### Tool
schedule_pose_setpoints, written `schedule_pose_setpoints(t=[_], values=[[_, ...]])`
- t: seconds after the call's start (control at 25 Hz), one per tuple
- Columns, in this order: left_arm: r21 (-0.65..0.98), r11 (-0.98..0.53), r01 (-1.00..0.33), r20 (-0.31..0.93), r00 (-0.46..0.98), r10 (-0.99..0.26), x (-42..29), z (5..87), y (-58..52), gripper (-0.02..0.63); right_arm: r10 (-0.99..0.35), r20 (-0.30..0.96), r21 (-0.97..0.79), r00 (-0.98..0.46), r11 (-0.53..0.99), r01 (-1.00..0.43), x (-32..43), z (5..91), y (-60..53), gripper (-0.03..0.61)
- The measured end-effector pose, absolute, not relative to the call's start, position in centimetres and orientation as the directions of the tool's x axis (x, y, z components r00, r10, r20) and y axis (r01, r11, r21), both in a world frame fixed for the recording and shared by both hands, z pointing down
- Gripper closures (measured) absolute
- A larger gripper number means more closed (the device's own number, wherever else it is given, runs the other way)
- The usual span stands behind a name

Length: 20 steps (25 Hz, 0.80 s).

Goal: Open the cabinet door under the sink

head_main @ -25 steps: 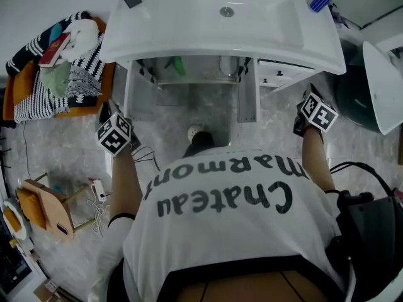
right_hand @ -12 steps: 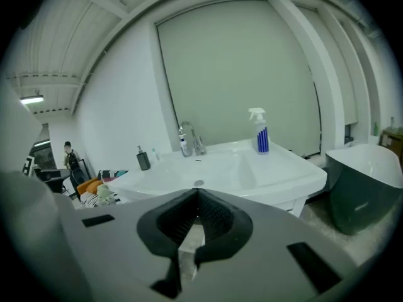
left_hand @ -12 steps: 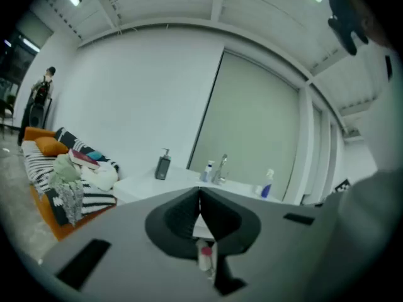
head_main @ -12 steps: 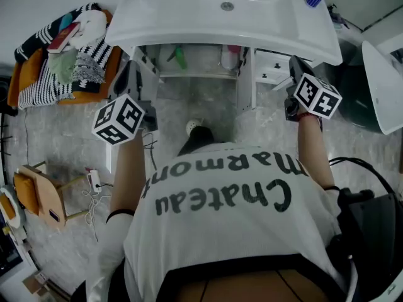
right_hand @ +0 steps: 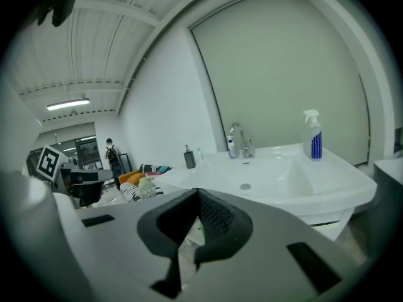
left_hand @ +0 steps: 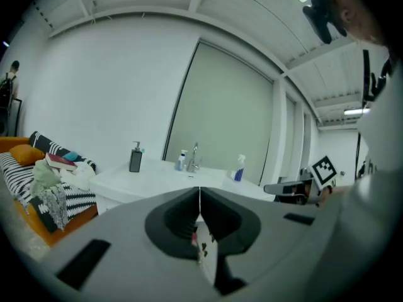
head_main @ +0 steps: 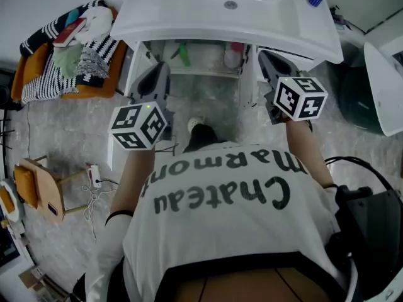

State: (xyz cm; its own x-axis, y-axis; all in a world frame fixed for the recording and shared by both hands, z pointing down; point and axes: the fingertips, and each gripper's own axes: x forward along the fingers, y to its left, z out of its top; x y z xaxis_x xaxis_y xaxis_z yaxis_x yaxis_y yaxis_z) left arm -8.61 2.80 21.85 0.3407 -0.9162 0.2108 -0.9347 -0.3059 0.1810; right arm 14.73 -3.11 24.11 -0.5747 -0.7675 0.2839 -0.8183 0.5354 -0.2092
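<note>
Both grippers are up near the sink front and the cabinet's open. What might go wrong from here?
The shut, empty left gripper and right gripper are close in front of the sink rim; pushing forward may strike it.
The open right door juts out beside the right gripper and could get knocked.
Loose cables lie on the floor at the person's left, a snag risk when stepping back.

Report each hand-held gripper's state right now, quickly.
Left hand-held gripper: closed, holding nothing.
Right hand-held gripper: closed, holding nothing.
</note>
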Motion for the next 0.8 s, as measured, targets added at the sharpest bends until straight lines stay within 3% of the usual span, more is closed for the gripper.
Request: schedule_pose_setpoints(t=[0.36, 0.8], values=[[0.065, -0.355, -0.933, 0.341, 0.355, -0.870, -6.5, 26.7, 5.6, 0.604, -0.608, 0.406, -0.245, -0.683, 0.647, -0.722, 9.1, 29.0, 0.6, 0.568], [0.151, -0.294, -0.944, 0.385, 0.330, -0.862, -7.5, 28.8, 6.2, 0.604, -0.555, 0.456, -0.236, -0.696, 0.679, -0.696, 7.8, 30.9, 1.2, 0.568]])
